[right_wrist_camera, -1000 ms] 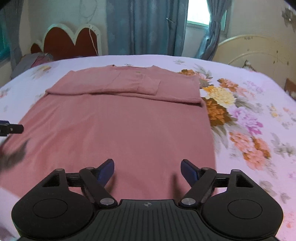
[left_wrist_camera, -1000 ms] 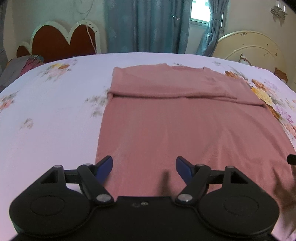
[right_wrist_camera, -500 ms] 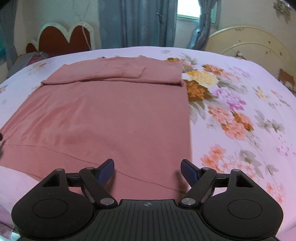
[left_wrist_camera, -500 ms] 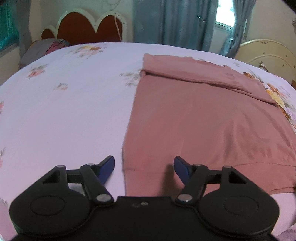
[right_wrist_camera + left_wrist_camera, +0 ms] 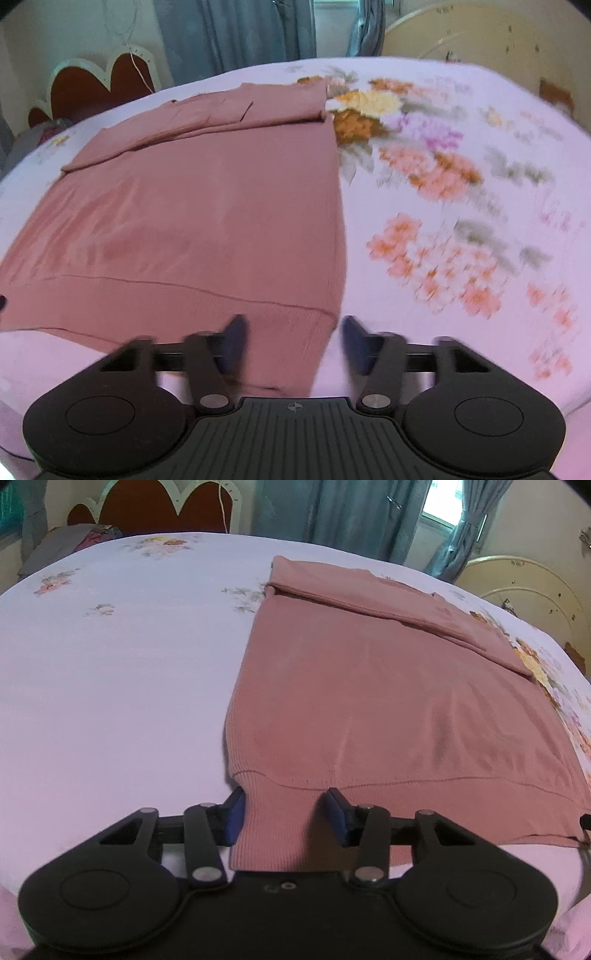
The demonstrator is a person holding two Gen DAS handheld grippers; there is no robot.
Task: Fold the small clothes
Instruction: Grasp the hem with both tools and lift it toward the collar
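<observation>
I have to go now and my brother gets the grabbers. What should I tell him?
Left gripper: open, its fingers either side of the near left hem corner of the pink sweater, not pinching yet.
Right gripper: open, at the near right hem corner; that view is blurry, so contact is unclear.
The sweater lies flat on the flowered bedsheet, sleeves already folded across the far end.
Left to do: probably shut both grippers on the hem corners, lift the hem and fold it up toward the collar end, then smooth it.
</observation>
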